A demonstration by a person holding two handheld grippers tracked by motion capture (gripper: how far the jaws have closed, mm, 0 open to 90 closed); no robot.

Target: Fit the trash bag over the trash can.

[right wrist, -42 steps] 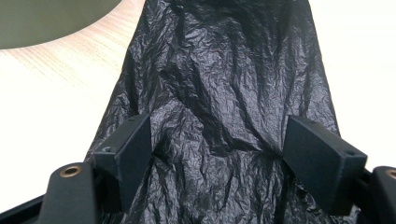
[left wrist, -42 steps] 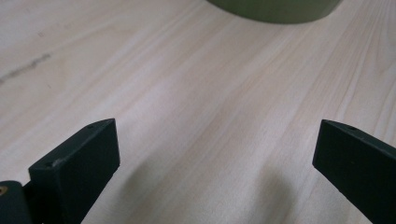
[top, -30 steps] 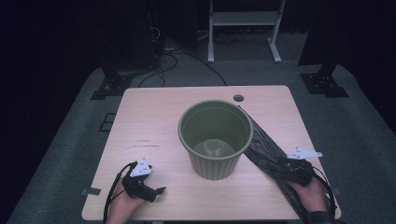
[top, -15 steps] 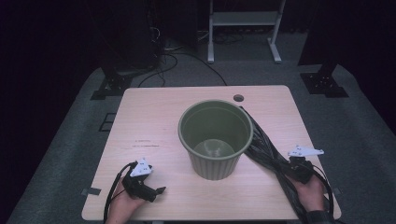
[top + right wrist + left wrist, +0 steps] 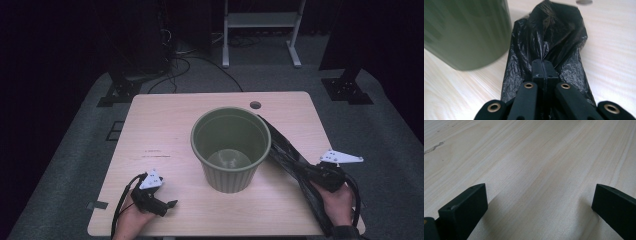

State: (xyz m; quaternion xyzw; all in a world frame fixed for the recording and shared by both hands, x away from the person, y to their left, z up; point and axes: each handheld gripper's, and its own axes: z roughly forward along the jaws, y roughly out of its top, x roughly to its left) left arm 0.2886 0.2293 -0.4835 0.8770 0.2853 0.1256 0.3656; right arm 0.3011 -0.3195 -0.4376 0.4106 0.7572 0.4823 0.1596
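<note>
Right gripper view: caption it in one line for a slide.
Right claw shut on a crumpled black bin bag beside the green ribbed bin on a pale wooden table.

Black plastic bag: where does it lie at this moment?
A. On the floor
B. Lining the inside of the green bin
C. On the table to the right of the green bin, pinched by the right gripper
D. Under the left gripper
C: the black plastic bag stretches along the table beside the green bin, with the right gripper shut on it.

The right gripper (image 5: pixel 543 65) now clamps its jaws on the black bag (image 5: pixel 554 40) — open a second ago — and lifts it slightly beside the green bin (image 5: pixel 231 147).
</note>
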